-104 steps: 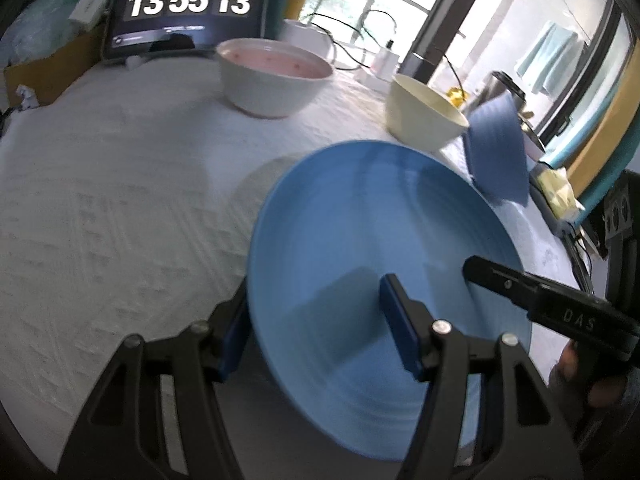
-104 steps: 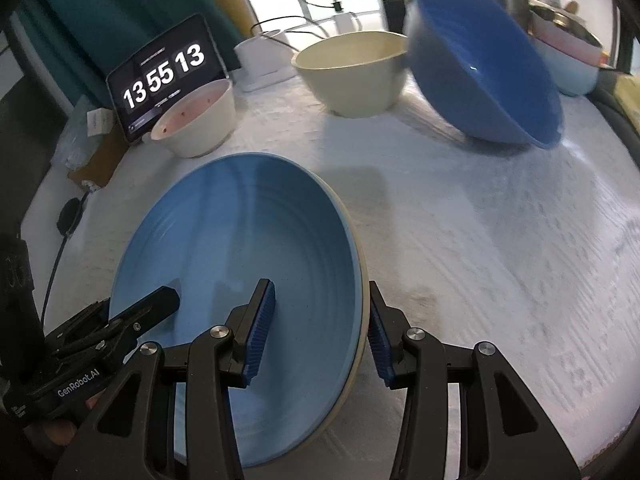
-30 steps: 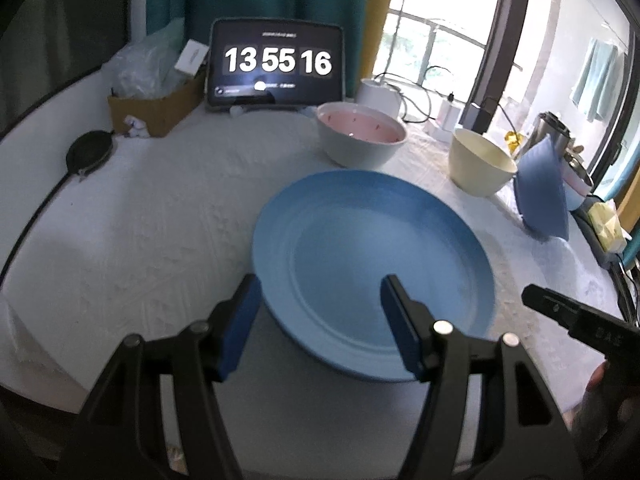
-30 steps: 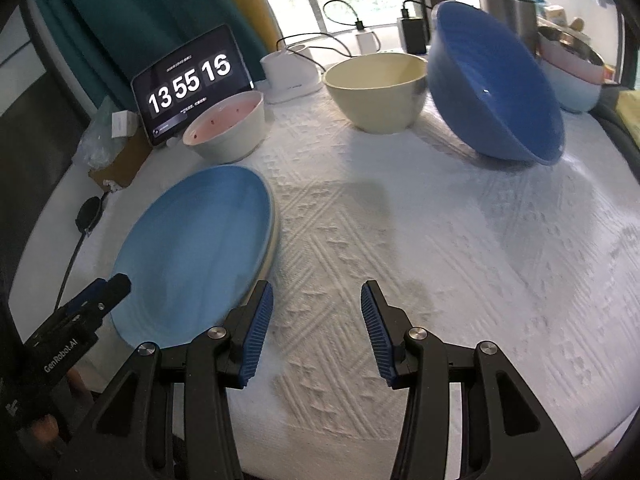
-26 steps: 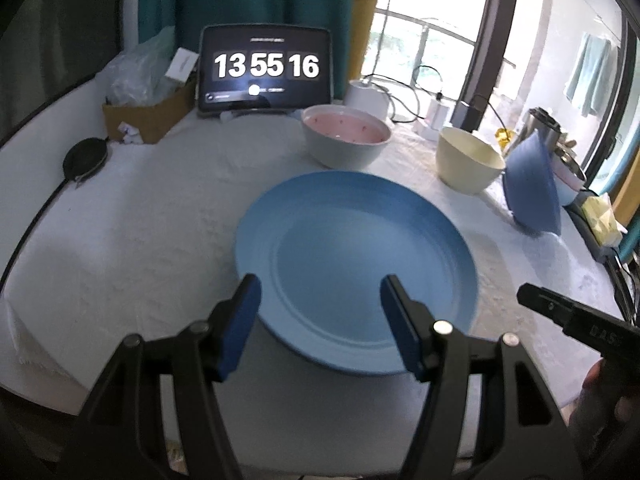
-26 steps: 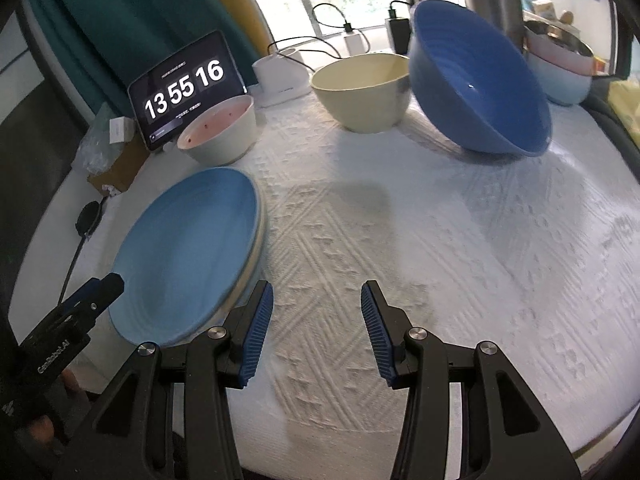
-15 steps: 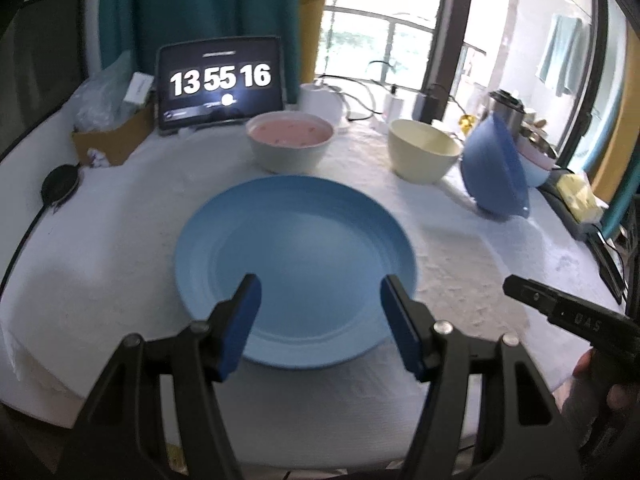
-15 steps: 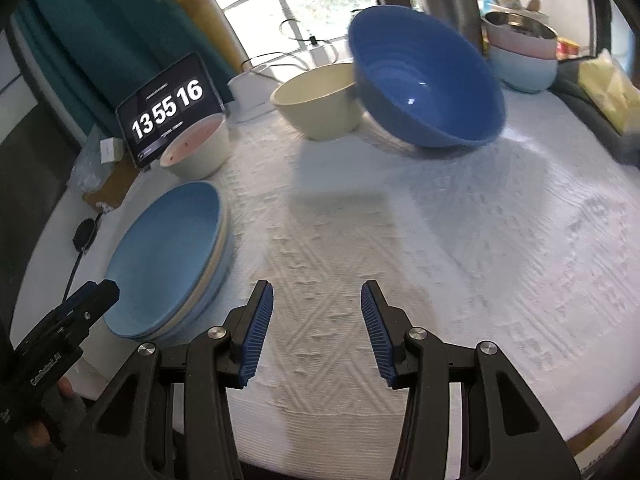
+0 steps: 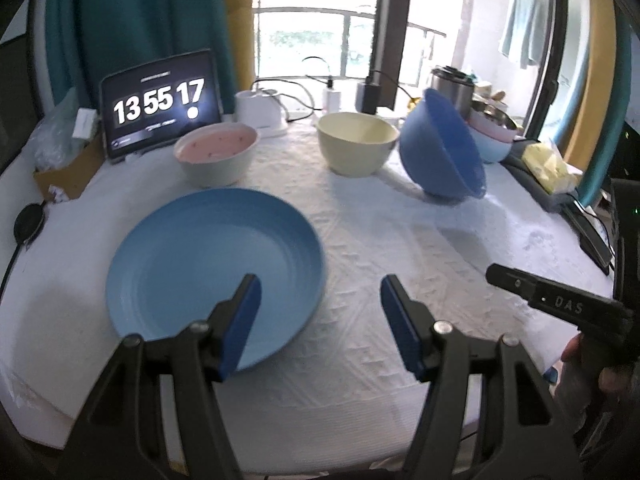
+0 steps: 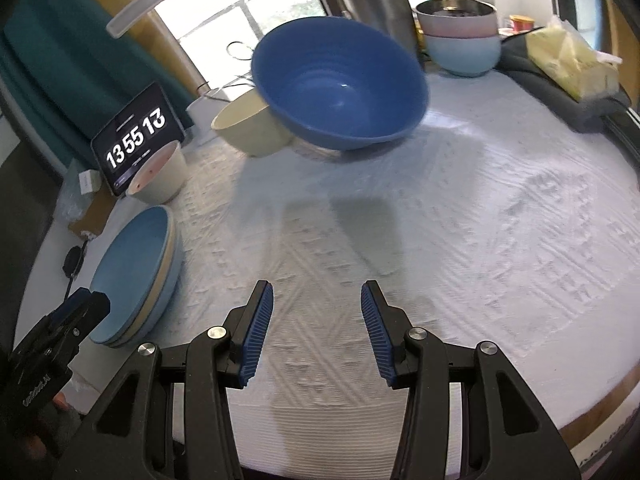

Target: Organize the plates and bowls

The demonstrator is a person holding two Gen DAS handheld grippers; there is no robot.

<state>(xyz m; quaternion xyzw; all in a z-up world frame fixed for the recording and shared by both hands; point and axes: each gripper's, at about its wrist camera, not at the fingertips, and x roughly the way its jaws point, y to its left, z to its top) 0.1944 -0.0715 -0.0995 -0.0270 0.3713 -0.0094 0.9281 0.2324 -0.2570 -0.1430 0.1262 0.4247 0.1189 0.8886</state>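
Ahead of the right tongs [image 10: 317, 328] the white tablecloth [image 10: 460, 240] runs bare and wide, its woven diamond relief reaching to the table's curved edge on the right; the jaws stand well apart and hold nothing. Farther ahead, the dark blue bowl [image 10: 340, 84] sits tilted, its glossy ribbed inside turned toward the camera, and it overlaps the cream bowl [image 10: 250, 130] just to its left; whether they touch cannot be told. To the left of these tongs, near the table's edge, the blue plate [image 10: 130, 270] tops a small stack with a cream rim showing under it.

From the left wrist view, the left tongs [image 9: 320, 320] also gape empty, the left finger hanging over the plate's [image 9: 208, 264] near rim, the right finger over bare cloth. The plate is matte, round and shallow, with faint concentric rings. Beyond it stands the pink-lined bowl [image 9: 216, 154], pale outside and speckled inside, with the tablet clock [image 9: 160, 106] behind. Right of the tongs, the other tool's black tip [image 9: 556, 300] juts in over the cloth.
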